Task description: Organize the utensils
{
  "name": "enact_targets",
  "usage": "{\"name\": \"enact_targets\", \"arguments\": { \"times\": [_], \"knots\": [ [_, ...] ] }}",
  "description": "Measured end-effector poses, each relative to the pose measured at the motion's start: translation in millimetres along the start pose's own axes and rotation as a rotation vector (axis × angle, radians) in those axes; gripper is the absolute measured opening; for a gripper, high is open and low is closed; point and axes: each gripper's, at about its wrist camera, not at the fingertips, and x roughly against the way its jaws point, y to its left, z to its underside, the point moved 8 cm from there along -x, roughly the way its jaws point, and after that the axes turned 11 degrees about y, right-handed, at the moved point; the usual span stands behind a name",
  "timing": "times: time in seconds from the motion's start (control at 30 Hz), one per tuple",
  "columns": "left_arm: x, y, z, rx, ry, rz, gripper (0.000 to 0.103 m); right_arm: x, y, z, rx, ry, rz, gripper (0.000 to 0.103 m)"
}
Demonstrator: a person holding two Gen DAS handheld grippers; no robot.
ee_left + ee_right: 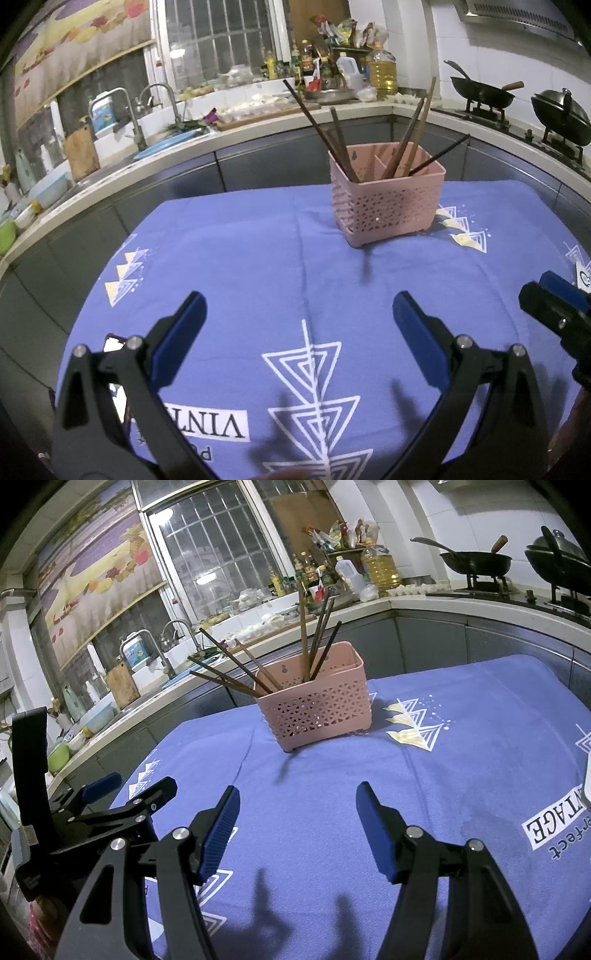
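On blue cloth (240,258), "VINTAGE" print (554,821), pink caddy (388,206)

Tabletop (258,258) bare between fingers (184,325) and basket (388,206); chopsticks (332,140) fan outward above basket rim, blocking top approach.

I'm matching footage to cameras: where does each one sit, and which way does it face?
Left wrist: on the left gripper, facing the pink basket across the blue cloth; own open fingers, right gripper at the right edge.
Right wrist: on the right gripper, facing the same basket; own open fingers, left gripper at lower left.
Shared: basket, chopsticks, cloth, kitchen counter.
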Motion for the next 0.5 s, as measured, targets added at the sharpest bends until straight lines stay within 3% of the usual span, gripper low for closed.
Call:
{"name": "enact_targets", "arguments": {
  "times": [0.5],
  "knots": [
    [-5.1, 2.1, 3.1, 0.002, 0.022, -0.02, 0.097, 0.7, -3.8, 2.8, -0.022, 0.004, -0.004, 0.066]
  ]
}}
